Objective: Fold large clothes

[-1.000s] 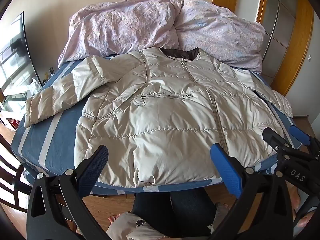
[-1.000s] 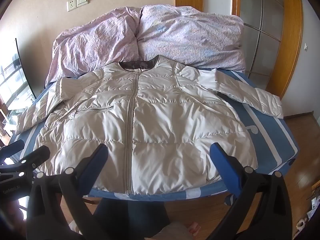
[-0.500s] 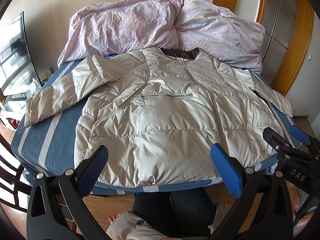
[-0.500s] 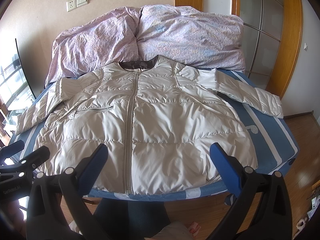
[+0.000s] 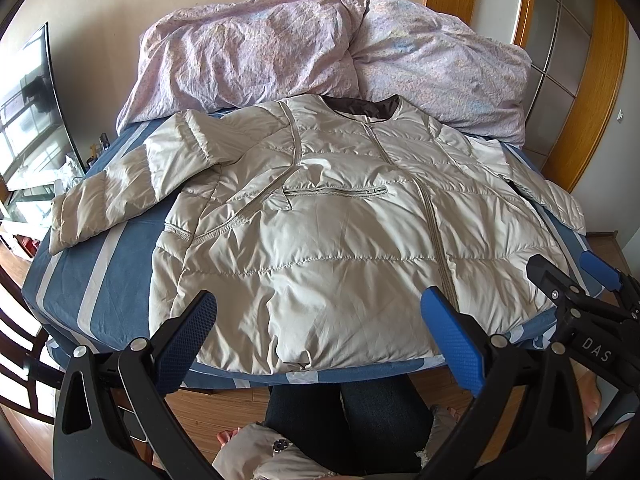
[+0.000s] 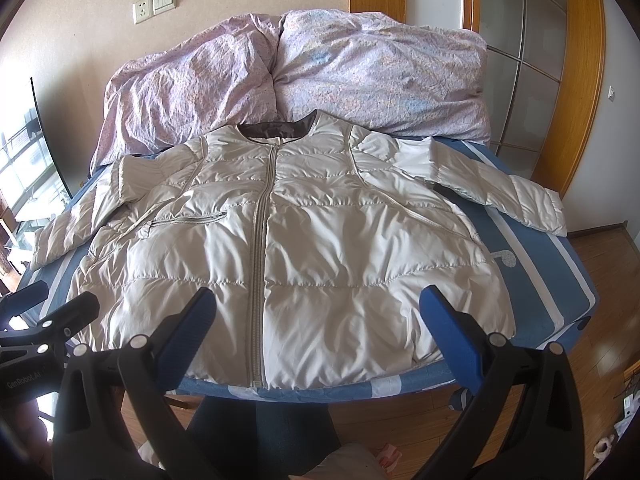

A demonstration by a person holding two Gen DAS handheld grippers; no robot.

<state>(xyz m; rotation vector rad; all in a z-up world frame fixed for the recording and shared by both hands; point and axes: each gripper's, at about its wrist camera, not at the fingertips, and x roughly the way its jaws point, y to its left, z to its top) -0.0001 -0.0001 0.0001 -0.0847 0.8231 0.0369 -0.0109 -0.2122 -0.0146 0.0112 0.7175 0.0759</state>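
1. My left gripper (image 5: 318,334) has its jaws spread wide with nothing between them, held just short of the jacket's hem at the foot of the bed (image 5: 96,280).
2. My right gripper (image 6: 318,334) is the same: jaws wide apart, gripping nothing, over the hem near the zipper's lower end.
3. The jacket (image 6: 304,248), a pale beige quilted puffer, lies flat and front-up on the blue striped bed, zipped closed, collar toward the far end.
4. Both sleeves are spread outward; the one in the left of each view angles down toward the bed's edge, the other reaches the opposite edge.
5. A crumpled lilac duvet (image 6: 320,72) is heaped beyond the collar, touching the jacket's shoulders.
6. In the left wrist view, my right gripper shows at the picture's right edge, beside the hem corner.
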